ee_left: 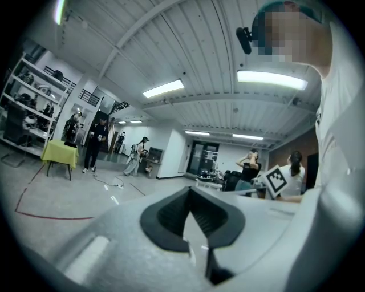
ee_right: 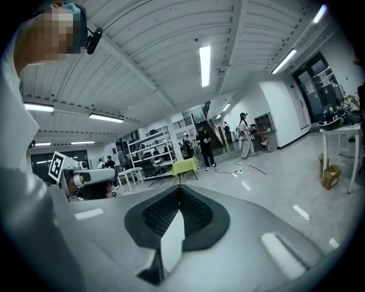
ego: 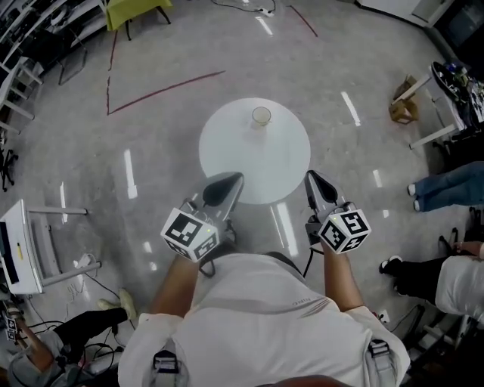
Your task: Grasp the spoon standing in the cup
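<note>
A small clear cup [ego: 261, 116] stands near the far edge of a round white table [ego: 227, 151] in the head view. It is too small to make out a spoon in it. My left gripper [ego: 234, 180] hovers at the table's near left edge, its dark jaws meeting at the tip with nothing between them. My right gripper [ego: 310, 176] is level with it at the near right edge, also shut and empty. Both are well short of the cup. The left gripper [ee_left: 190, 191] and right gripper [ee_right: 179, 189] point out across the room, so neither gripper view shows the cup.
Red tape lines [ego: 162, 91] cross the shiny floor beyond the table. A yellow-green table [ego: 132, 9] stands far back, a white desk [ego: 446, 102] and a brown box [ego: 403, 109] at the right. Seated people's legs [ego: 446, 189] are at the right, a white stand [ego: 23, 249] at the left.
</note>
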`<action>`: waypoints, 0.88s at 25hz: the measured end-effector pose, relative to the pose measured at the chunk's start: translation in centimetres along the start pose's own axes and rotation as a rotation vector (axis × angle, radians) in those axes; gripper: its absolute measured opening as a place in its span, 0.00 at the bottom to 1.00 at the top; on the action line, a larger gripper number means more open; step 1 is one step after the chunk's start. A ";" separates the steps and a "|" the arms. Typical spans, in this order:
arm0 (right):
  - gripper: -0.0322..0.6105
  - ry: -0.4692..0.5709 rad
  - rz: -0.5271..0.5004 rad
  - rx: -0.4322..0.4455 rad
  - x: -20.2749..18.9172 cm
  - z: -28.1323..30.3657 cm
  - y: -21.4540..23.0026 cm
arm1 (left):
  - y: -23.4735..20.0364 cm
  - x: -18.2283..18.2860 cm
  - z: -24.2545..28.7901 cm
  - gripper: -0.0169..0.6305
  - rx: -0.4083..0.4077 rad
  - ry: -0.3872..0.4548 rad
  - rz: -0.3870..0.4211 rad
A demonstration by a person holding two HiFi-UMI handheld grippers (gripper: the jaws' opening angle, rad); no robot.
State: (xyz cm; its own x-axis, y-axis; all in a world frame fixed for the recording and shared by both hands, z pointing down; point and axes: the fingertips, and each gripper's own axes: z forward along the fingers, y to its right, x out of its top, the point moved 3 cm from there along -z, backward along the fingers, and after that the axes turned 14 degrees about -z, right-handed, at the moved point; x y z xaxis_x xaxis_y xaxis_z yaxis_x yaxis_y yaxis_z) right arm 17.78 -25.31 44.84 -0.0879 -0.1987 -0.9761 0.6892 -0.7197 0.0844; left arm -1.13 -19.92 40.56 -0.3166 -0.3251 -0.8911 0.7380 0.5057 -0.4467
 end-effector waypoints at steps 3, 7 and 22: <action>0.06 -0.025 -0.021 -0.009 1.6 5.7 -1.0 | -5.6 3.1 -0.6 0.03 -0.004 0.010 -0.007; 0.06 -0.058 -0.035 -0.026 2.4 11.7 -1.1 | -11.4 5.3 0.0 0.03 -0.011 0.023 -0.021; 0.18 -0.362 -0.113 -0.036 -3.3 23.5 8.0 | -18.9 6.0 6.0 0.03 0.079 0.002 -0.106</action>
State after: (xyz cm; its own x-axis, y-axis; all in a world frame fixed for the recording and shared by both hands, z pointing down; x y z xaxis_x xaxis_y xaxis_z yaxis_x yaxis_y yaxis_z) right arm 6.67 -46.09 53.42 -0.4087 -0.3460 -0.8445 0.6851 -0.7277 -0.0334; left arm -13.44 -36.28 44.11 -0.3962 -0.3716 -0.8396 0.7450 0.4044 -0.5306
